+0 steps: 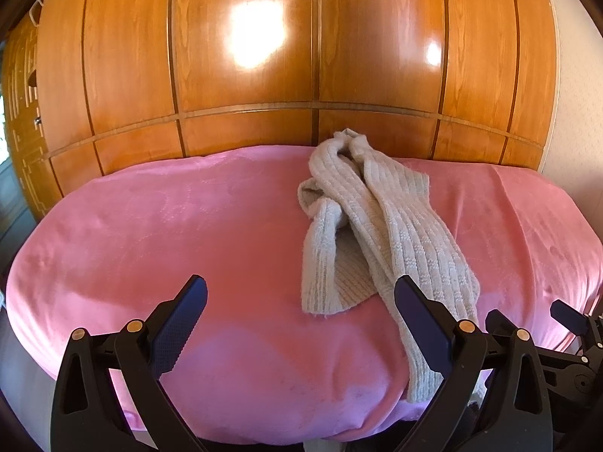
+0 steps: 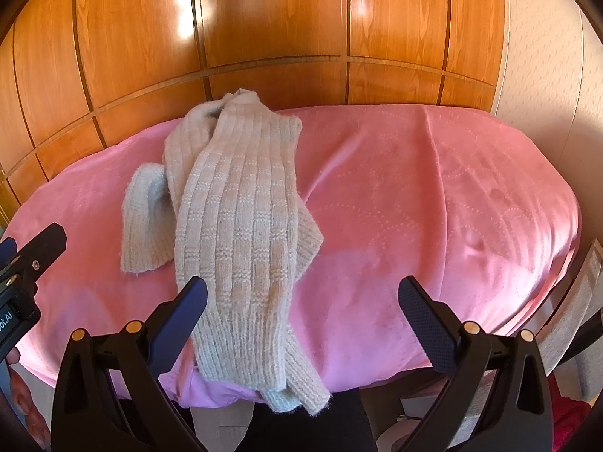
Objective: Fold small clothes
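Note:
A pale grey ribbed knit garment (image 1: 380, 218) lies crumpled on a pink blanket (image 1: 196, 233), running from the far side to the near edge, where its end hangs over. My left gripper (image 1: 301, 290) hovers open over the near part of the blanket, its right finger beside the knit. In the right wrist view the same knit (image 2: 241, 226) stretches toward me and droops off the blanket (image 2: 433, 196) edge. My right gripper (image 2: 301, 290) is open above the near edge, with its left finger over the knit's lower part. Nothing is held.
A glossy wooden panelled wardrobe (image 1: 245, 56) stands right behind the blanket-covered surface. A pale wall (image 2: 546, 56) rises at the right. The left gripper's body (image 2: 26, 263) shows at the left edge of the right wrist view.

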